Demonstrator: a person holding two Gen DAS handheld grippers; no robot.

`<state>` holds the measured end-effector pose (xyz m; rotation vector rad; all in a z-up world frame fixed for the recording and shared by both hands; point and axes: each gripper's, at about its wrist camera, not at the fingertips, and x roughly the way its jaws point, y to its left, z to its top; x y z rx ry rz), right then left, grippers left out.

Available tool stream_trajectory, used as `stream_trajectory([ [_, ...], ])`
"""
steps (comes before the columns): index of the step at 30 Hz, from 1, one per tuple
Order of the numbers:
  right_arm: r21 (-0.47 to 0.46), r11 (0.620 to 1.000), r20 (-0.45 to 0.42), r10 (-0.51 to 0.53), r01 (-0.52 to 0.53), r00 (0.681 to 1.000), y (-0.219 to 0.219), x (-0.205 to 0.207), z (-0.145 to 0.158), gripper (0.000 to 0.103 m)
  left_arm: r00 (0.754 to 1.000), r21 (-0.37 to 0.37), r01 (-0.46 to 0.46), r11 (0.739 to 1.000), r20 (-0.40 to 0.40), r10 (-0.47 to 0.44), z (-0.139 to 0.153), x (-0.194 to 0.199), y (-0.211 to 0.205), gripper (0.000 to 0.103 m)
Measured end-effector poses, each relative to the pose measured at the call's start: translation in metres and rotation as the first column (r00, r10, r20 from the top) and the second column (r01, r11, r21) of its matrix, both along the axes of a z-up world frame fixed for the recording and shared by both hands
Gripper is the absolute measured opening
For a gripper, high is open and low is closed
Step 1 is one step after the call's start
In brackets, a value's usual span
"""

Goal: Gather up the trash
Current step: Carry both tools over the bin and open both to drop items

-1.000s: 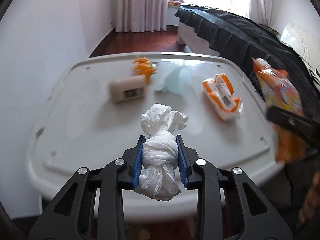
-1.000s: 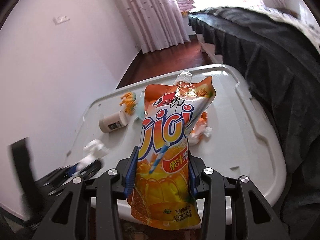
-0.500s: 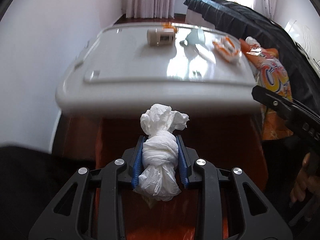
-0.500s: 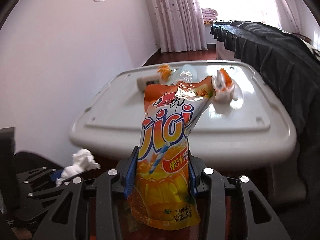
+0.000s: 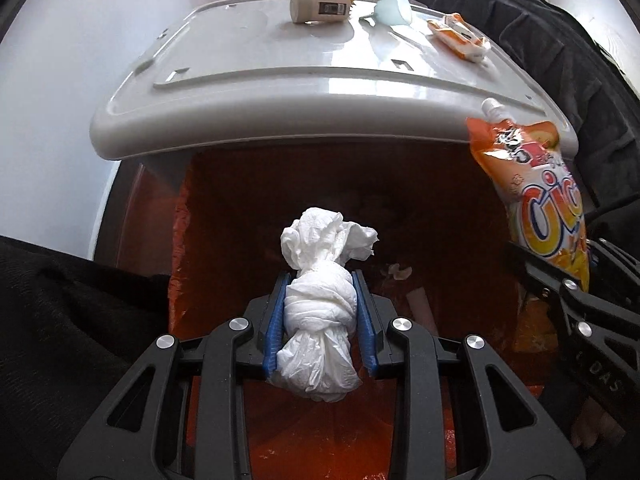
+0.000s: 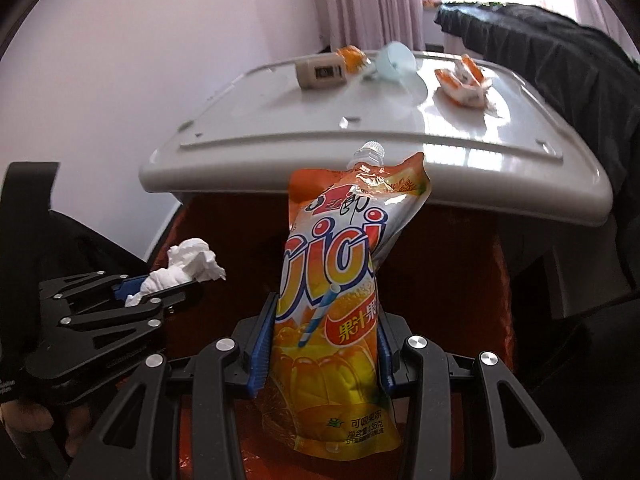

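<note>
My left gripper [image 5: 320, 312] pinches the knotted tissue wad [image 5: 320, 308]; my right gripper [image 6: 324, 344] clamps the upright orange jelly pouch [image 6: 340, 304]. Both hang directly above the orange-lined bin [image 5: 224, 216], left one deeper.

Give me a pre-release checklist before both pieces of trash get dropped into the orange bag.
1. Left gripper clamps the knotted tissue wad: ok.
2. Right gripper clamps the orange jelly pouch: ok.
3. Tissue over the orange bag opening: ok.
4. Pouch over the bag: ok.
5. Room left inside the bag: cannot tell.
6. Table cleared of trash: not ok; bottle, cup and wrapper remain.
</note>
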<state>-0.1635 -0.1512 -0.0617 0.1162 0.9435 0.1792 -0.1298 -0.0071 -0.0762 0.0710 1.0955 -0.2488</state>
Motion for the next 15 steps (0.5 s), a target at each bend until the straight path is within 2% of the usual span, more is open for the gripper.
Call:
stream_trajectory([
  [8,0.003,1.000,-0.018,-0.003,0.003,1.000,-0.0024,-0.0018,-0.0029,0.042,1.000,0.010,0.015,1.000,-0.008,-0.015,-0.0016,0.0019,-0.0046,0.030],
  [10,0.001,1.000,-0.031,-0.002,0.002,1.000,-0.0021,-0.0011,-0.0034,0.046,1.000,0.008,0.018,1.000,-0.014,-0.018,-0.0020,0.0023,-0.0054,0.031],
  [11,-0.003,1.000,-0.039,-0.006,0.006,0.999,-0.0018,-0.0002,-0.0037,0.055,1.000,0.023,0.017,1.000,-0.023,-0.017,-0.0040,0.0030,-0.0066,0.035],
  [12,-0.009,1.000,-0.041,-0.015,0.015,0.999,-0.0025,-0.0002,-0.0034,0.063,0.999,0.044,0.013,0.999,-0.034,-0.012,-0.0066,0.0039,-0.0078,0.048],
  [13,-0.020,0.999,-0.027,-0.035,0.035,0.999,-0.0044,-0.0014,-0.0015,0.072,0.999,0.063,0.005,0.998,-0.042,-0.003,-0.0085,0.0051,-0.0079,0.055],
  [14,-0.018,0.999,-0.018,-0.045,0.044,0.999,-0.0063,-0.0020,0.0000,0.072,0.999,0.069,-0.005,0.998,-0.045,0.008,-0.0095,0.0065,-0.0060,0.065],
  [15,-0.009,0.999,-0.014,-0.051,0.051,0.999,-0.0084,-0.0023,0.0010,0.072,0.999,0.060,-0.011,0.998,-0.045,0.014,-0.0091,0.0071,-0.0044,0.065],
])
